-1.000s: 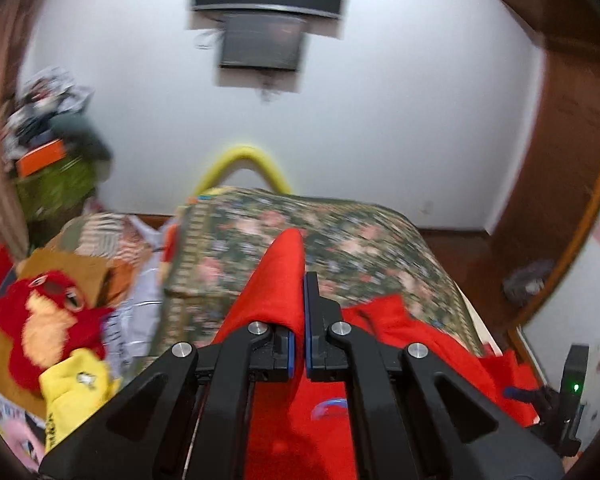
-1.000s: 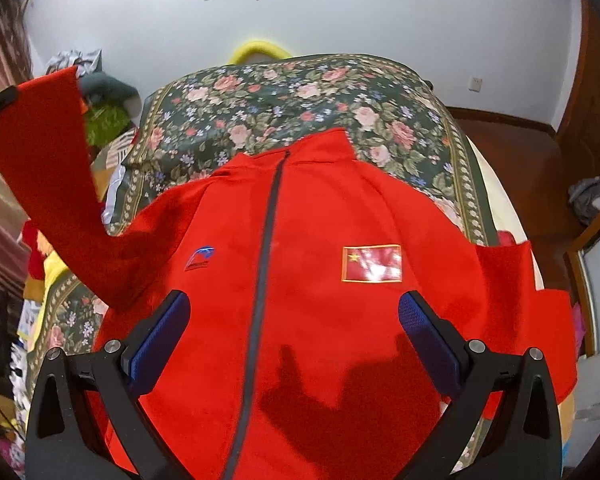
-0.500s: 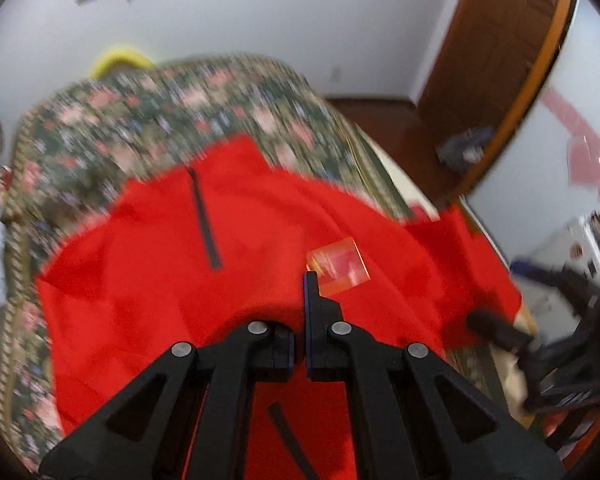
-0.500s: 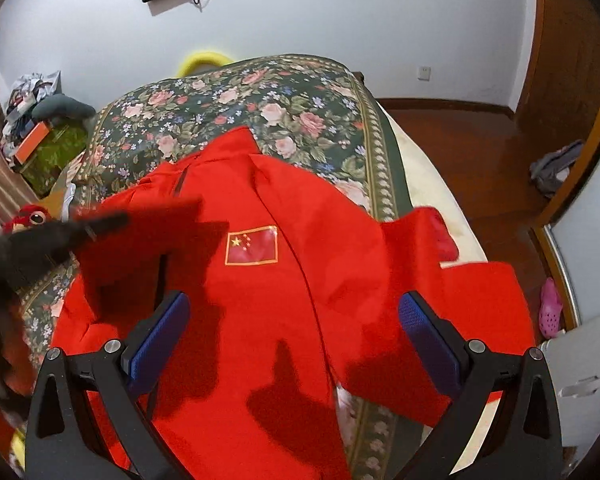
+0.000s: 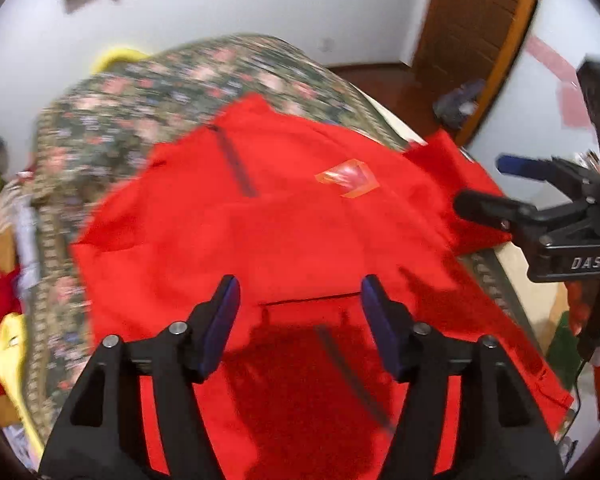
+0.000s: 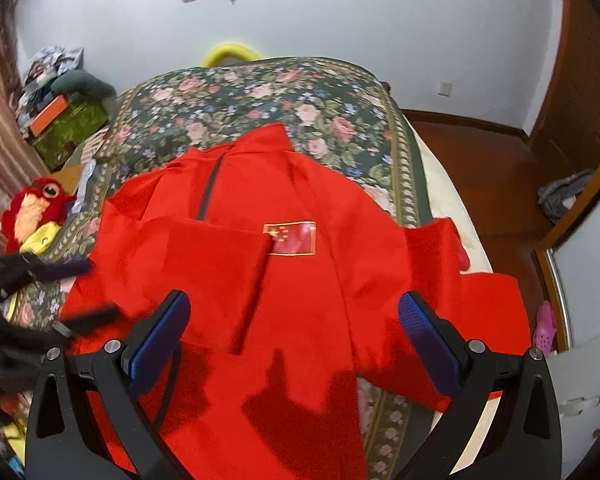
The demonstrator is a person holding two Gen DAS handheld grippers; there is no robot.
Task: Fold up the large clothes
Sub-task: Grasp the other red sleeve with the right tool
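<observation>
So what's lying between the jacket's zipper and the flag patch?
In the right wrist view, the folded-over sleeve reaches across from the zipper to the flag patch; above it, plain red jacket front.

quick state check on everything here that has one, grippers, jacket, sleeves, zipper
left gripper: open, empty
right gripper: open, empty
red jacket: flat on floral bedspread, front up
its sleeve: folded across chest
other sleeve: spread out sideways
zipper: closed

Red jacket point(image 6: 284, 280) hem hidden below frame edge; floral bedspread point(image 5: 148, 92) motion-blurred.
</observation>
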